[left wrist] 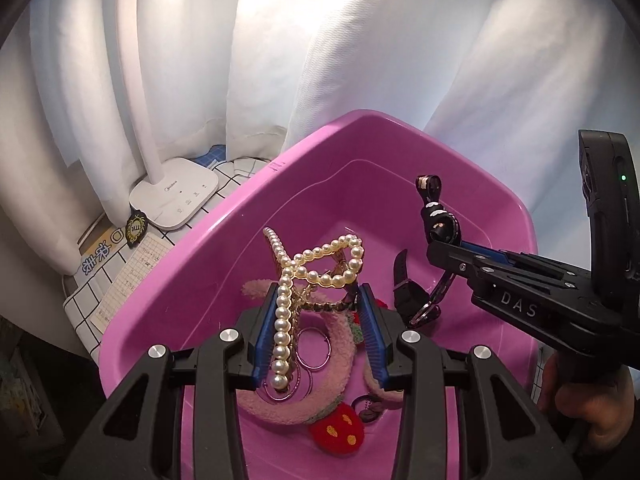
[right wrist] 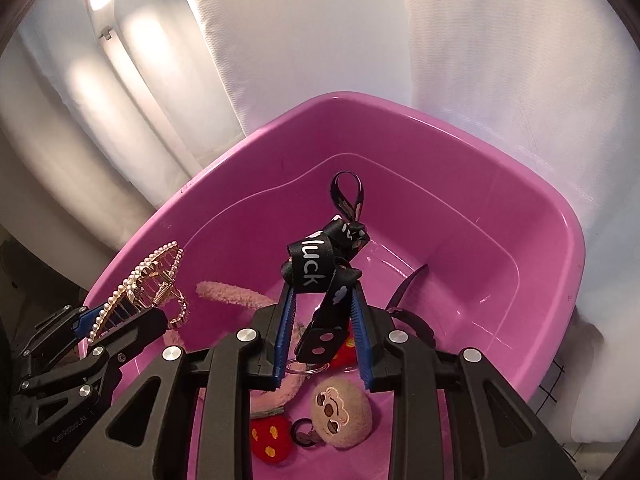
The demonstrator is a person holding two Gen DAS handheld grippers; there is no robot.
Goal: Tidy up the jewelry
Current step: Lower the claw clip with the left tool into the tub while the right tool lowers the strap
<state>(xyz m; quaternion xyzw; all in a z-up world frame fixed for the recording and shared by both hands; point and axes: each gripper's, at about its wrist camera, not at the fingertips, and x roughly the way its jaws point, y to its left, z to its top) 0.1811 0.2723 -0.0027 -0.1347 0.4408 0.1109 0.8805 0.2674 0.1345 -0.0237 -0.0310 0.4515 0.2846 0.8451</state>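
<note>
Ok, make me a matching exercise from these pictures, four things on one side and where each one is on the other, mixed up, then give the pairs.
Things:
1. pearl clip
2. black strap
3. strawberry
4. lamp

Places:
A. on the tub floor
B. in the left gripper
C. outside the tub, by the curtain
D. in the right gripper

Pairs: 1-B, 2-D, 3-A, 4-C
</note>
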